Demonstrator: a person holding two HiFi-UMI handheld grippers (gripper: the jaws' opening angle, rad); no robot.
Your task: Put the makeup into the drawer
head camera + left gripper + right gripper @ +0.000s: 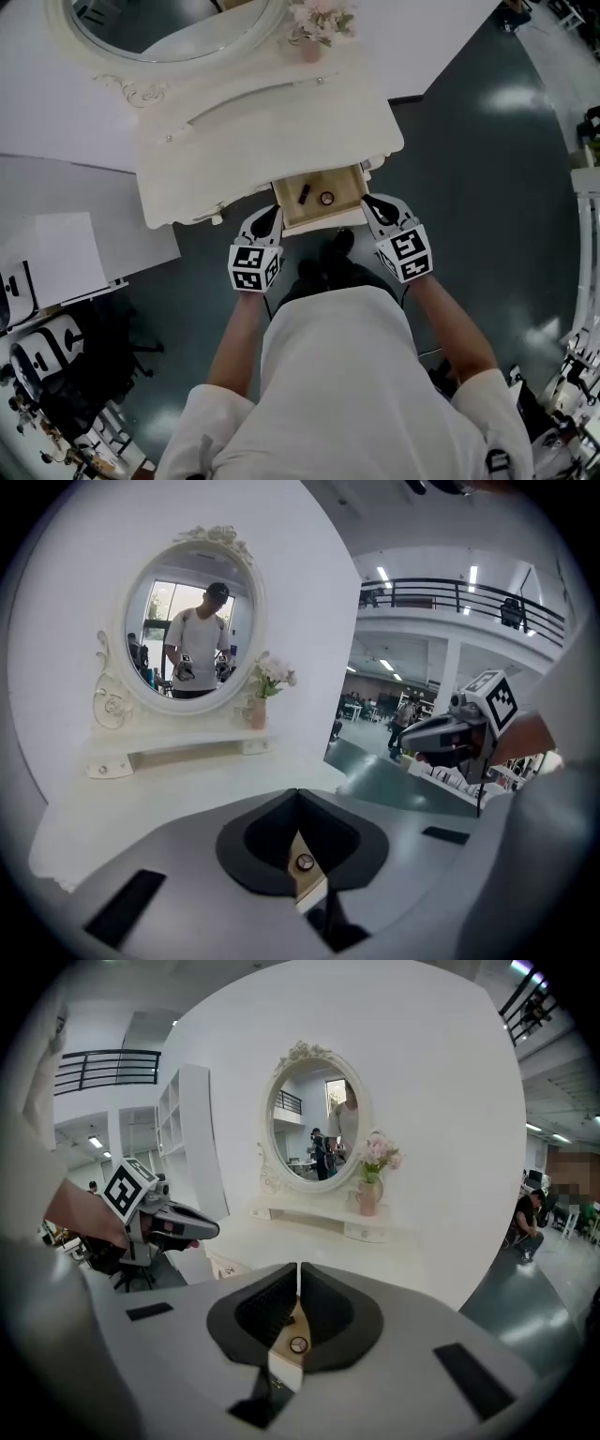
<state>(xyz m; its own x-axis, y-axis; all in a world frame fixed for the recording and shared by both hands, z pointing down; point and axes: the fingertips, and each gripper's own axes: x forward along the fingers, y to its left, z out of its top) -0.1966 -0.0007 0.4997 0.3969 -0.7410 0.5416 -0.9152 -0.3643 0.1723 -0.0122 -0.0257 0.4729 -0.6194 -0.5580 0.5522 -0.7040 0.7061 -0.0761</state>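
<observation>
The wooden drawer (345, 184) of the white dressing table (253, 131) stands pulled out, seen in the head view. Inside it lie a dark stick-shaped makeup item (305, 194) and a small round one (326, 198). My left gripper (271, 215) hovers at the drawer's front left corner and my right gripper (369, 200) at its front right corner. Both are shut with nothing between the jaws. In the left gripper view the left gripper (298, 797) has its jaws together, and the right gripper (424, 739) shows at the right. In the right gripper view the right gripper (299, 1274) is likewise shut, with the left gripper (201, 1231) at the left.
An oval mirror (192, 621) and a pink vase of flowers (312, 36) stand at the back of the dressing table. White panels (56, 122) lie to the left. Dark floor (487, 178) spreads to the right. Chairs (37, 356) stand at the lower left.
</observation>
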